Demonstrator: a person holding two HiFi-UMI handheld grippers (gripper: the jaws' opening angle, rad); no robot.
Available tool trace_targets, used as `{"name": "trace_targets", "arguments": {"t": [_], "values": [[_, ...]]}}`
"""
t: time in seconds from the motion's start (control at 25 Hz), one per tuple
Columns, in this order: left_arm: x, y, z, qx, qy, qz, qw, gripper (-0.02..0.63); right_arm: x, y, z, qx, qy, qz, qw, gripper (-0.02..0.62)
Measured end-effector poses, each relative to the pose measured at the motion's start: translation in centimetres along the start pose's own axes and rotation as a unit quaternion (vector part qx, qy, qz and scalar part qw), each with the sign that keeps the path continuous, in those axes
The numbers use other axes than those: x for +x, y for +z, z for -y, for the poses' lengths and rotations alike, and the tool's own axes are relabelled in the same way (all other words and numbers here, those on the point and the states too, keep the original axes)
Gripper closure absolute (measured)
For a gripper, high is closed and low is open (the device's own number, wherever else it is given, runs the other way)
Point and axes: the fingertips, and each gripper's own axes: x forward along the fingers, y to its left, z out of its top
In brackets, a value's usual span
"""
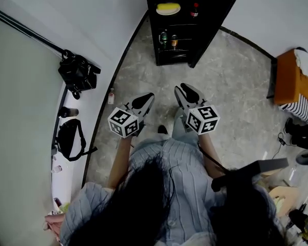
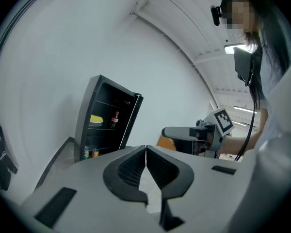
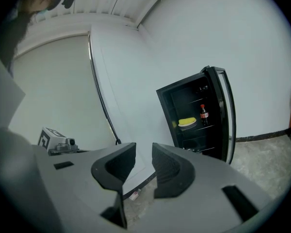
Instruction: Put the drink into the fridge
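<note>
A cola bottle (image 1: pixel 195 9) with a red cap stands on the top shelf of the fridge (image 1: pixel 151 29), at about 12 o'clock from the person, just right of a yellow item (image 1: pixel 168 7) on a plate. Two cans (image 1: pixel 169 39) sit on a lower shelf. The fridge door (image 1: pixel 214 27) stands wide open at the cabinet's right side.

A second small bottle (image 1: pixel 111 96) stands on the floor (image 1: pixel 236 86) against the curved wall, at roughly 10 o'clock from the left claw (image 1: pixel 149 97). In the right gripper view it shows low down beneath the jaws, well apart from them.

The left claw has its jaws pressed together with nothing between them. The right claw (image 1: pixel 184 90) has its jaws a little apart, and only wall and floor show through the gap. Both are held in front of the person's waist, pointing toward the fridge and well short of it.

If the cola bottle is the drink meant, the placing looks done and only closing the door may remain. If the floor bottle is meant, nothing has been picked up yet. The pictures do not settle which.
</note>
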Motion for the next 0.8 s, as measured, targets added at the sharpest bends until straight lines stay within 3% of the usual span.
{"name": "trace_targets", "arguments": {"t": [0.24,0.8], "values": [[-1.6,-1.8,3.4,-0.018,-0.022,0.010,0.9995,0.600,-4.4,-2.2,-1.9,0.003,-0.003,0.001,1.000,0.486],[-2.8,-4.0,7.4,-0.005,-0.059,-0.005,0.9983,0.600,-9.4,-4.6,-4.5,-0.016,-0.014,0.000,1.000,0.545]]}}
